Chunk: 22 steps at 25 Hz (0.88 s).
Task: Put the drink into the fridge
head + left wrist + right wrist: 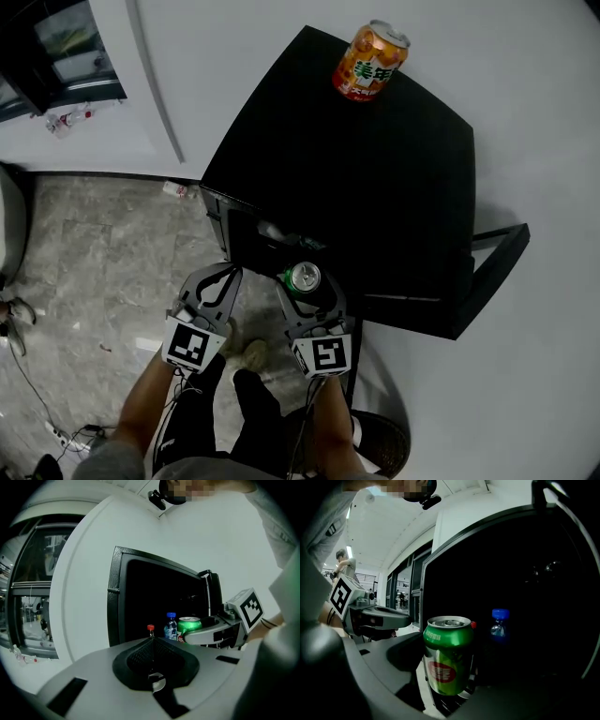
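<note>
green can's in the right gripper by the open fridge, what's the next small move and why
Probably ease the right gripper forward to carry the green can through the open front of the fridge. The can sits upright in closed jaws just outside the dark opening; a blue-capped bottle already stands inside, so aim beside it.

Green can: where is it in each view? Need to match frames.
Head view: green can low centre, in the right gripper, before the fridge opening.
Left gripper view: the can right of centre, beside a blue-capped bottle.
Right gripper view: the can centre foreground, between the jaws.
Shared landmark: the black fridge.
</note>
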Tool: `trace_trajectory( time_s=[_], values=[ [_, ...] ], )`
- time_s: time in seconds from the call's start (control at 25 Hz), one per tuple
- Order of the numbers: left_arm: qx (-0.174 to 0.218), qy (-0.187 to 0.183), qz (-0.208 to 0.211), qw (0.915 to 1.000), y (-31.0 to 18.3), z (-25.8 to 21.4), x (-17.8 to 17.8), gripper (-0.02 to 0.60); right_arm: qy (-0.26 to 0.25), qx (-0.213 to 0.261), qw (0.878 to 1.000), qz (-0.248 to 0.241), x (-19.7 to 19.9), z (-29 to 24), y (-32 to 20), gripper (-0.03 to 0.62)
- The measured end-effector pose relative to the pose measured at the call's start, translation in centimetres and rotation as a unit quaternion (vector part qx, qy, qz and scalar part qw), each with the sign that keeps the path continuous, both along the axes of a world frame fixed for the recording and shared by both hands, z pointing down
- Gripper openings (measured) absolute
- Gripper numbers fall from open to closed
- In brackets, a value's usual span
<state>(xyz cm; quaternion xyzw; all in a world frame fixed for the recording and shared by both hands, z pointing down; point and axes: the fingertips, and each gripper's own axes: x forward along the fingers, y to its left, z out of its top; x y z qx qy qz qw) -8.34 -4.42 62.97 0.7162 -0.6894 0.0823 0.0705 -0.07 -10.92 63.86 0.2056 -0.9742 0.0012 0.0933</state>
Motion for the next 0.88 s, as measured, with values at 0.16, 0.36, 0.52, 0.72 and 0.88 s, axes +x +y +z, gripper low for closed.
trace_trajectory(
  time_s=[0.16,0.36,0.52,0.72,0.88],
  values=[
    [0.002,-0.006,-0.004,1.0000,-0.6,1.7,-0.3,0.005,-0.002,-0.003,1.000,-0.005,-0.8,2.3,-0.6,0.327],
    [0.006,-0.007,-0.007,0.9999,-1.7,3.3,-0.4,0.005,-0.005,0.000,1.000,-0.009,-1.6,4.1,-1.7,0.327],
    [0.012,-0.002,-0.009,0.9999,-2.7,3.8,-0.4,0.005,-0.005,0.004,1.000,-0.004,-1.6,4.9,-3.2,0.327],
    [0.017,-0.001,-0.004,0.9998,-4.2,4.1,-0.1,0.005,-0.004,0.012,1.000,0.003,-1.7,5.4,-5.1,0.327],
    [0.018,0.004,-0.002,0.9998,-5.1,4.4,0.2,0.005,-0.002,0.015,1.000,0.000,-2.2,5.7,-5.9,0.327]
  ],
)
